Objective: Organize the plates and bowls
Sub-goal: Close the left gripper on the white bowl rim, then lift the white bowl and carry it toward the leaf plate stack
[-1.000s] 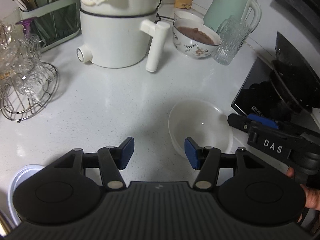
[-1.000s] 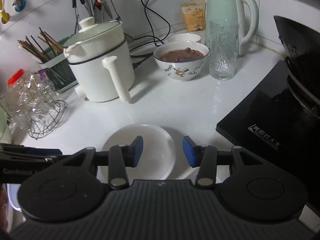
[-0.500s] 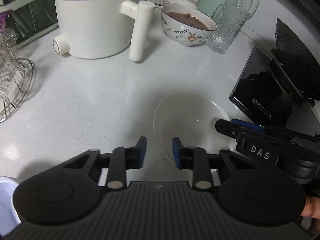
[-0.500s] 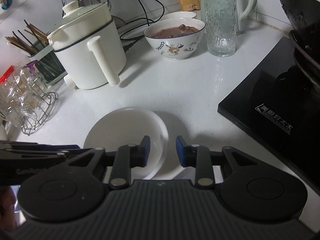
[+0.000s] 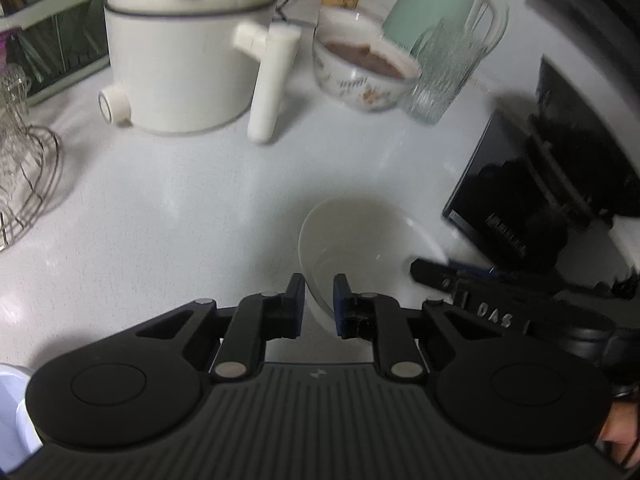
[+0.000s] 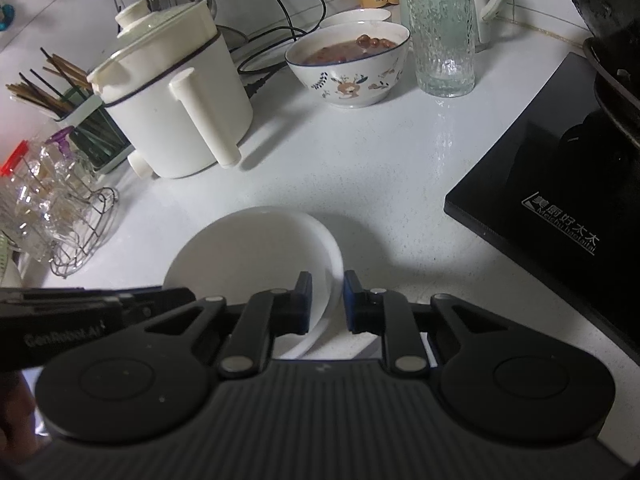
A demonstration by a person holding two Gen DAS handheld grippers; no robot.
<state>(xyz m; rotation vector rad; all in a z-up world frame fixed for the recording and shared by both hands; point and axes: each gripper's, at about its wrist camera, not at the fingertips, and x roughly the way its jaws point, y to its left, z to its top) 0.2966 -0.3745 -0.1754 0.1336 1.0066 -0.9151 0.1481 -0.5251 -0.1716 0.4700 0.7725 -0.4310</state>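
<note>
While both grippers bear on the same white bowl [image 5: 360, 240], it sits on the near part of the white countertop [image 5: 180, 208], just left of the black induction cooktop [image 6: 560, 208]. Seen from the left wrist, the left gripper [image 5: 319, 300] has its blue-padded jaws closed on the bowl's near left rim, one finger outside the wall and the other inside it. Seen from the right wrist, the right gripper [image 6: 327, 300] is clamped in the same way on the bowl's near right rim, the thin wall caught between its two pads. Each tool shows at the edge of the other's view, so the two grips stand at opposite sides of the bowl. The bowl looks empty; whether its base touches the counter or is just off it I cannot tell. Farther back on the left stands a white electric pot [image 6: 176, 112] with a side handle and a lid, and left of that a green holder of chopsticks [image 6: 80, 120] and a wire rack of glassware [image 6: 60, 208]. Far at the centre is a patterned bowl [image 6: 348, 64] filled with a dark reddish food, a textured drinking glass [image 6: 440, 32] just to its right, and a pale green kettle [image 5: 440, 4] behind them. A dark pan [image 6: 612, 60] rests on the cooktop at far right.
</note>
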